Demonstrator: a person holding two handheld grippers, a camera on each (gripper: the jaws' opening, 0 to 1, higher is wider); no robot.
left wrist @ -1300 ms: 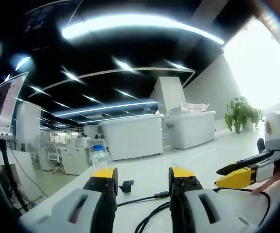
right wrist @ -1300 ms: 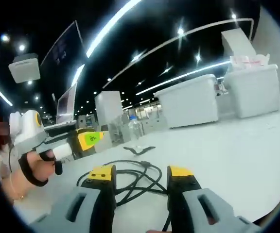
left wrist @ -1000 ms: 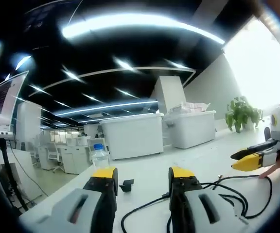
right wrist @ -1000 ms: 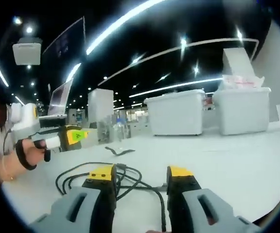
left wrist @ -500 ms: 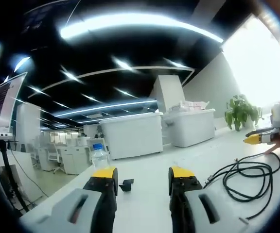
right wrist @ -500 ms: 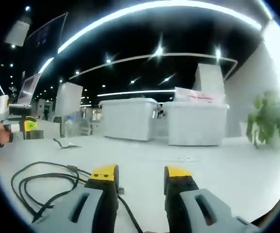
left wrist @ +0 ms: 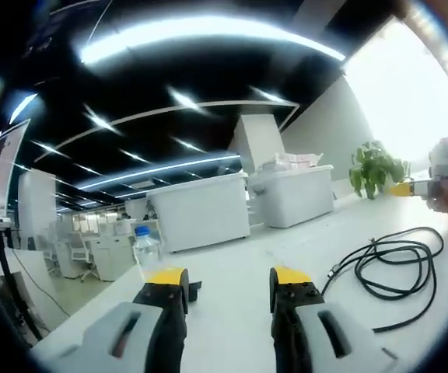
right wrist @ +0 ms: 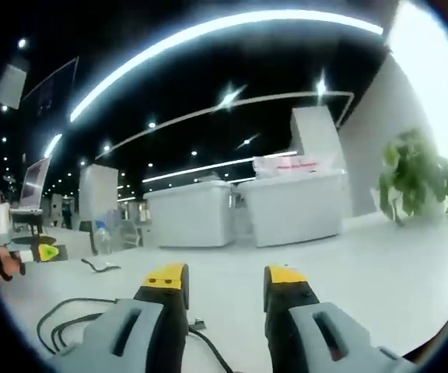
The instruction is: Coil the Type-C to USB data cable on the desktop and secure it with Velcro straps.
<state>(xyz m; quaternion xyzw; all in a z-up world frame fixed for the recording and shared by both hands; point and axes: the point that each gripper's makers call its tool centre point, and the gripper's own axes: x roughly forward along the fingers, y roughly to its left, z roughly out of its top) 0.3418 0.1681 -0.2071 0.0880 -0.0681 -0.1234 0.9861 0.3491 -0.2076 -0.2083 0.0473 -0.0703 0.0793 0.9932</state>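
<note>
A: So, left gripper view first. Where's the cable?

B: The black data cable (left wrist: 391,268) lies in loose loops on the white desktop (left wrist: 232,326), off to the right of the left gripper (left wrist: 228,278) and a little ahead of it. One plug end trails back toward that gripper's right jaw. The loops stretch mostly left to right across the view. The jaws stand apart, holding nothing.

A: And the other tool?

B: The right gripper (left wrist: 411,188) sits far right, beyond the loops; from here I can't tell its grip. A water bottle (left wrist: 145,247) stands behind the left jaw; two white lidded bins (left wrist: 247,206) are further back, contents hidden.

A: Right gripper view?

B: The cable (right wrist: 72,330) lies low and left of the right gripper (right wrist: 225,273), a strand running under its left jaw. Those jaws are parted and empty too. The Velcro strap (right wrist: 99,266) lies beyond. I'd judge both tools must close in on the cable from opposite sides.
</note>
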